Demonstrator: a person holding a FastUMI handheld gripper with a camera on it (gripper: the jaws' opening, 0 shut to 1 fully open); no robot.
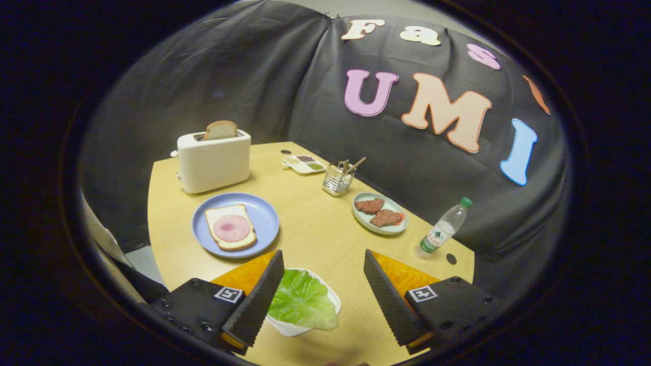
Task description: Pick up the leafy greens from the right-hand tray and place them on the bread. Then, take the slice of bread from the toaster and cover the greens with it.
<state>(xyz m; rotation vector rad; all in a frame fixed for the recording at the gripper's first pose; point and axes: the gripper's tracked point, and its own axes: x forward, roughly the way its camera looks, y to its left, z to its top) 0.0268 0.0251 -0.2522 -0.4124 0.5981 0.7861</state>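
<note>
Gripper view looks down over a pale wooden bench point(315, 234). Toward its far left corner stands a cream toaster point(213, 161) with a slice of bread point(220, 130) poking up from the slot. Nearer, by the left edge, a blue plate point(264, 216) carries an open slice of bread with a round of ham point(232, 227) on top.

At the near edge, a small white tray point(297, 329) holds the leafy greens point(301, 301), lying between the fingers and close against the left one. The hand-held gripper point(325, 297) is spread wide and grips nothing.

The leaf looks thin, light and floppy, likely to fold or slide rather than resist. A pinch across the thicker pale rib or a bunched fold near the middle should hold better than a bare edge, and light pressure should do.

Further right, toward the back, sit a sauce dish point(304, 163) and a wire cutlery holder point(338, 179), then a pale green plate point(379, 226) with two meat patties. A water bottle point(441, 230) stands near the right edge.
</note>
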